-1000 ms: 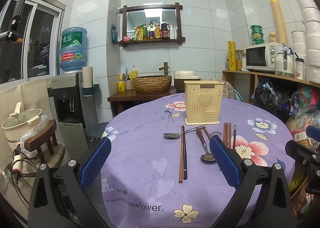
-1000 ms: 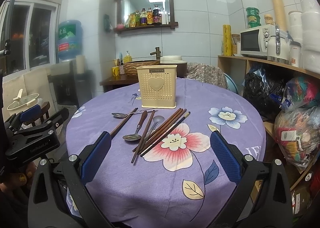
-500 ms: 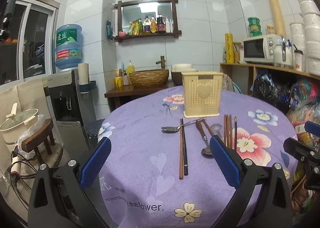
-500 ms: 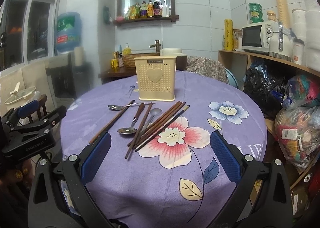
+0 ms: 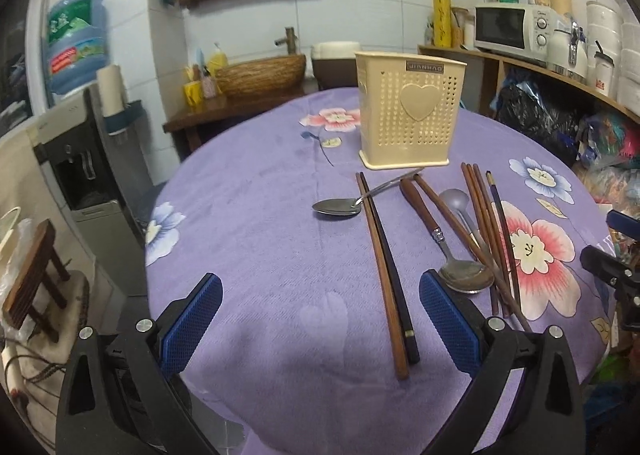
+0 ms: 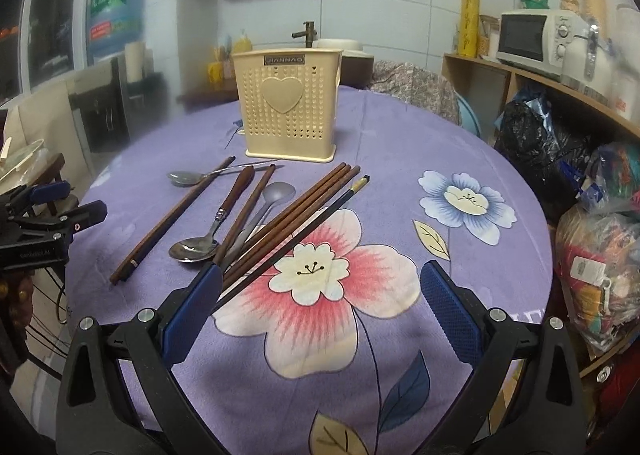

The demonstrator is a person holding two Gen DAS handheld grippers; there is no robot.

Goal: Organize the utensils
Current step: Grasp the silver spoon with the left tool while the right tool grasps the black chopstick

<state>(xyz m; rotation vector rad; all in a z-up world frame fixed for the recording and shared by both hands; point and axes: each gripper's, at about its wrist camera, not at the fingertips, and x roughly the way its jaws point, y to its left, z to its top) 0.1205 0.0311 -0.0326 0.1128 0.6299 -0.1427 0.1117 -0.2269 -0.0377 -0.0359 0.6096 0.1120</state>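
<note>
A perforated cream plastic holder (image 5: 410, 111) with a raised heart stands upright at upper centre on the plush purple floral worktop (image 5: 260, 247). Slender wooden chopsticks (image 6: 288, 223) and glossy metal spoons (image 5: 466, 275) lie before it. Left gripper (image 5: 320, 323) and right gripper (image 6: 320, 311) gape empty. Only the right view shows the left gripper's side.
</note>
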